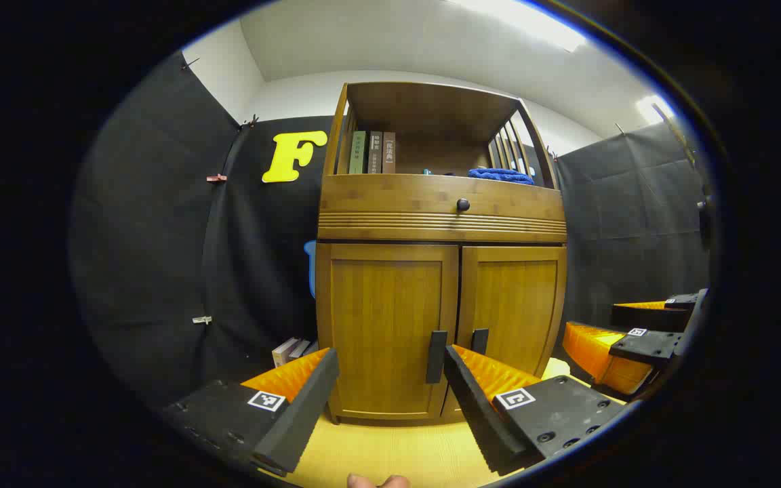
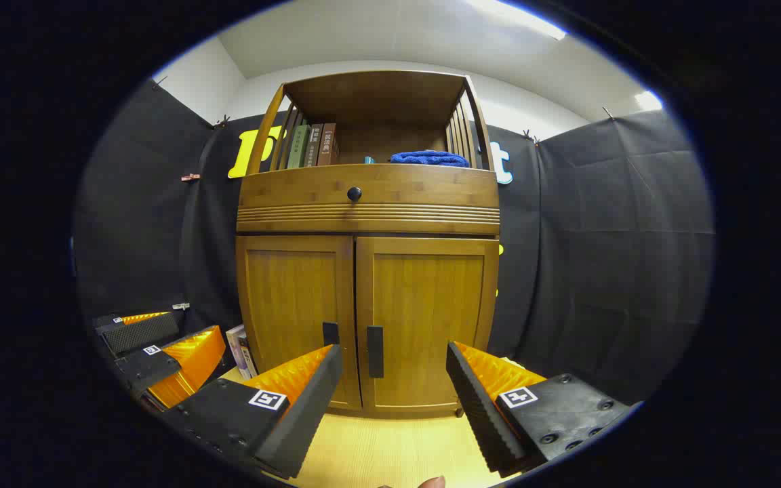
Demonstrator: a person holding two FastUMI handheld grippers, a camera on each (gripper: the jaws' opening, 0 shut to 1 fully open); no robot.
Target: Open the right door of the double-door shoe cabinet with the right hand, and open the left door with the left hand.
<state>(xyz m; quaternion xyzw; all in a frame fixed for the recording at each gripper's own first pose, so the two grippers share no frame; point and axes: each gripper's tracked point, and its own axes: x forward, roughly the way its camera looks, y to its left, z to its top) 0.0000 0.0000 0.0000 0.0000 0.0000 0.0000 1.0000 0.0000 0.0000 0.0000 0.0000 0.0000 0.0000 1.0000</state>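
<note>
Right gripper view: shoe cabinet [image 2: 367, 285] doors closed; top shelf holds books [image 2: 312, 145], blue cloth [image 2: 429, 158]; both claws released, empty

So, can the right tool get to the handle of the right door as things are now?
Probably yes. The right tool is open and faces the right door's handle, with bare floor between them. Both doors are shut, and the left tool stays off to the side.

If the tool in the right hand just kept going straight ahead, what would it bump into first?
Probably the cabinet's right door, near its dark handle. The right tool is open and aimed there, with nothing visible between, though depth is hard to judge.
</note>
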